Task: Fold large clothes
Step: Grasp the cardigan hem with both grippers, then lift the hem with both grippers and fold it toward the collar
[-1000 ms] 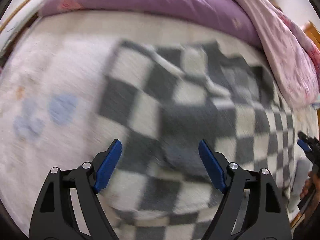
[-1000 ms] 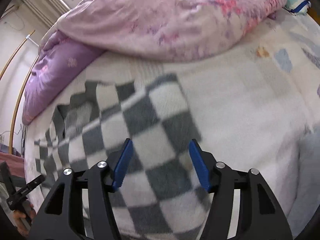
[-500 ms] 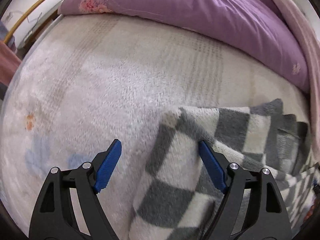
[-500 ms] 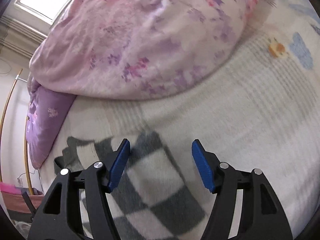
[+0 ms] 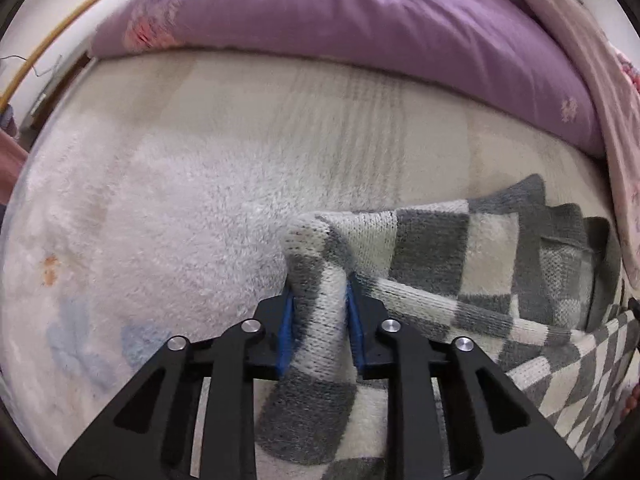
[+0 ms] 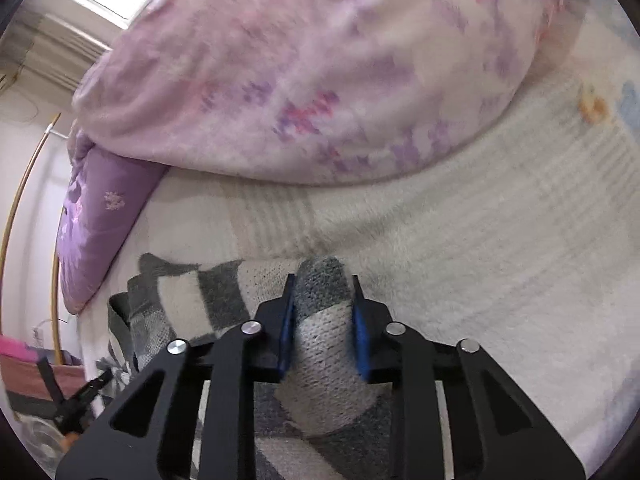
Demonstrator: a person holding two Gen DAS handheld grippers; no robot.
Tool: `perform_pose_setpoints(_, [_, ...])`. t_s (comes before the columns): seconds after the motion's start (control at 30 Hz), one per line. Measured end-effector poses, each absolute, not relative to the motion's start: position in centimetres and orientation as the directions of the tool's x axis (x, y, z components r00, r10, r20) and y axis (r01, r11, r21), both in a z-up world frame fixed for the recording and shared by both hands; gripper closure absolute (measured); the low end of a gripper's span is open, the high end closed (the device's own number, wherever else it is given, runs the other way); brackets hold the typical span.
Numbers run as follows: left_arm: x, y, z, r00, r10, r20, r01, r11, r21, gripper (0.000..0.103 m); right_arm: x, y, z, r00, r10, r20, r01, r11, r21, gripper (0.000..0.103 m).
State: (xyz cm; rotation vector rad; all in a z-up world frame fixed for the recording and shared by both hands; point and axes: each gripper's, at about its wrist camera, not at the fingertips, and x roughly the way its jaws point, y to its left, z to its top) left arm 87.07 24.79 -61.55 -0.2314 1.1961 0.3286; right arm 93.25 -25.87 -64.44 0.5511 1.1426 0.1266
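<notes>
A grey-and-white checkered knit garment (image 5: pixel 460 264) lies on a fluffy white bed cover (image 5: pixel 180 216). My left gripper (image 5: pixel 318 304) is shut on its far left corner, the fabric bunched between the blue pads. In the right wrist view my right gripper (image 6: pixel 322 300) is shut on the garment's (image 6: pixel 208 300) far right corner, a grey-and-white fold pinched between its pads. The rest of the garment spreads between the two grippers, with folded layers at its far edge.
A purple duvet (image 5: pixel 360 28) lies along the far side of the bed. A pink floral quilt (image 6: pixel 320 72) is heaped behind the right gripper. The white bed cover (image 6: pixel 500 240) stretches right. The left gripper shows faintly in the right wrist view (image 6: pixel 86 396).
Both grippers moved forward to the garment's far corners and went from open to shut on the fabric, which now bunches up between the pads.
</notes>
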Motion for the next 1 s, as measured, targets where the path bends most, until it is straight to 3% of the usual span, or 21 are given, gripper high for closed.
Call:
perform_pose_setpoints(0.27, [81.9, 24.1, -55.9, 0.479, 0.114, -0.871, -0.365, 0.927, -0.080, 0.083, 88.7, -26.1, -59.6, 0.558, 0.342, -0.756, 0.117, 0.870, 0.480, 0.085])
perform_pose_setpoints(0.67, [71.5, 22.2, -48.3, 0.578, 0.121, -0.807, -0.385, 0.912, -0.140, 0.084, 79.8, -27.8, -53.8, 0.624, 0.332, -0.707, 0.089, 0.869, 0.486, 0.086])
perform_pose_setpoints(1.0, [58.6, 20.5, -48.4, 0.585, 0.109, -0.804, -0.476, 0.848, -0.232, 0.084, 68.9, -29.8, -52.8, 0.644, 0.295, -0.706, 0.119, 0.873, 0.474, 0.086])
